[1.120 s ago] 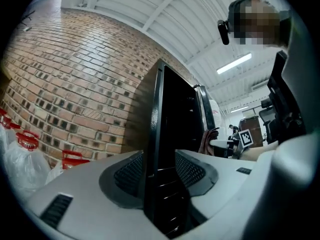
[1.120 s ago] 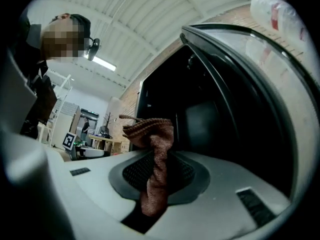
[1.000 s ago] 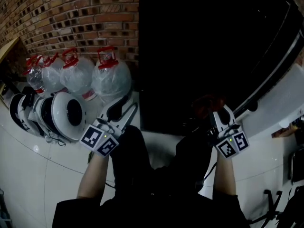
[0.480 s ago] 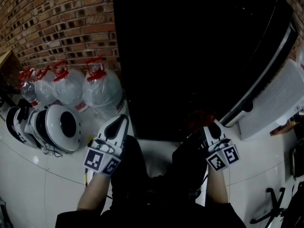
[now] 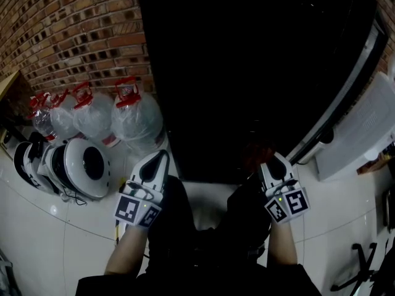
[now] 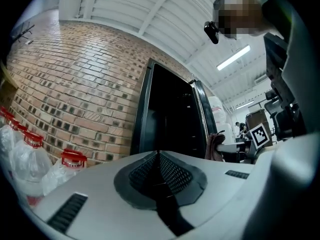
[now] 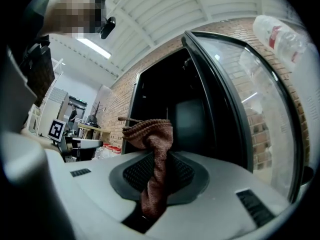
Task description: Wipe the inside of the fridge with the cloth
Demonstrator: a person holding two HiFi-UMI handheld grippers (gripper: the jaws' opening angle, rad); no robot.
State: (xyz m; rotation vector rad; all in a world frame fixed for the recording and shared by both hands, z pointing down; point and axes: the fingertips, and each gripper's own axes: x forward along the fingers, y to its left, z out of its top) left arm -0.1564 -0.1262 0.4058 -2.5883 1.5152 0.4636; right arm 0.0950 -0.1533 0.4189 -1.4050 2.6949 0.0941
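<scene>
Cloth (image 7: 152, 149), a reddish-brown knitted rag, hangs pinched between the jaws of the right gripper (image 5: 273, 164). Its bunched top pokes up above the pads, just in front of the open black fridge (image 5: 247, 73). The fridge door (image 5: 349, 85), seemingly glass, stands swung out to the right, and the interior is too dark to read. The left gripper (image 5: 155, 165) is closed tight on nothing, near large water bottles (image 5: 136, 113) against the brick wall (image 5: 80, 36).
</scene>
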